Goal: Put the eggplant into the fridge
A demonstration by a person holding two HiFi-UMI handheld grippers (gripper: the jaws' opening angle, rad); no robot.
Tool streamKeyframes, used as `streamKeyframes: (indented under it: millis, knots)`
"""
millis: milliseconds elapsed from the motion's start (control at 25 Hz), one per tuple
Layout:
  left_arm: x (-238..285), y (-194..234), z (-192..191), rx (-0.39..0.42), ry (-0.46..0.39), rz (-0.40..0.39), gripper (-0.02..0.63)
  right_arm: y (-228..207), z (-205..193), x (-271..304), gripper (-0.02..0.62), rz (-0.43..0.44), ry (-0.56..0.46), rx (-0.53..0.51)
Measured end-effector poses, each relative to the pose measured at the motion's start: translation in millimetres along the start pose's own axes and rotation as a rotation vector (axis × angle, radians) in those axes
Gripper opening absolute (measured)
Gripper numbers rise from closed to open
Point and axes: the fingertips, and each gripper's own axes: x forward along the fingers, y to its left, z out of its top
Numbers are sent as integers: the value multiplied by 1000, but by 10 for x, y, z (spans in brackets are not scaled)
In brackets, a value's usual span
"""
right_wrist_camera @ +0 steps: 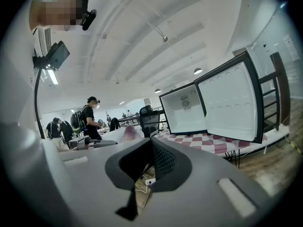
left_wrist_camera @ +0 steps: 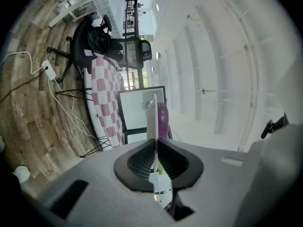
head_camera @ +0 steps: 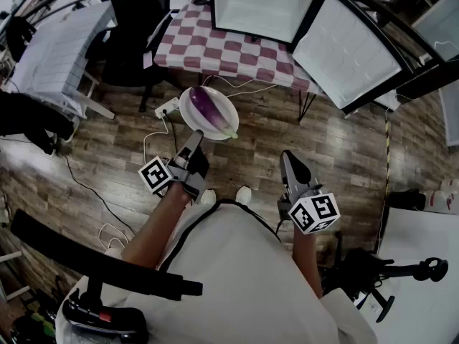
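**Carry leg: eggplant on plate, fridge open ahead**

Step in hand, as I judge it: transport. My left gripper [head_camera: 194, 142] is clamped on the near rim of the round white plate [head_camera: 228, 125]. The glossy purple eggplant [head_camera: 206, 103] lies on that plate, over the wood-plank floor [head_camera: 107, 156] and short of the table with the red-and-white checked cloth [head_camera: 222, 52]. The small white fridge [head_camera: 262, 6] stands on that table, its door [head_camera: 348, 41] swung wide. My right gripper [head_camera: 290, 162] has its jaws together with nothing in them.

Next move, my estimate: carry the plate level up to the fridge cavity so the eggplant does not roll off.

View notes: the head view gives the plate-to-fridge layout. The left gripper view shows the plate edge-on between the pads, confirming the pinch. Only the right gripper view shows the fridge's bare interior from the front, plus people [right_wrist_camera: 92, 117] far across the room.
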Motion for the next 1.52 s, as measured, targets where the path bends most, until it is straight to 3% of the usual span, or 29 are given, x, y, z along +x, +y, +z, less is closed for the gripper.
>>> streamKeyframes:
  millis: [480, 1520]
  knots:
    - [-158, -56, 110, 15, 32, -8, 26, 265, -45, 15, 8, 15, -20, 23]
    - [-508, 17, 570, 23, 56, -14, 26, 667, -174, 252, 6, -60, -22, 38]
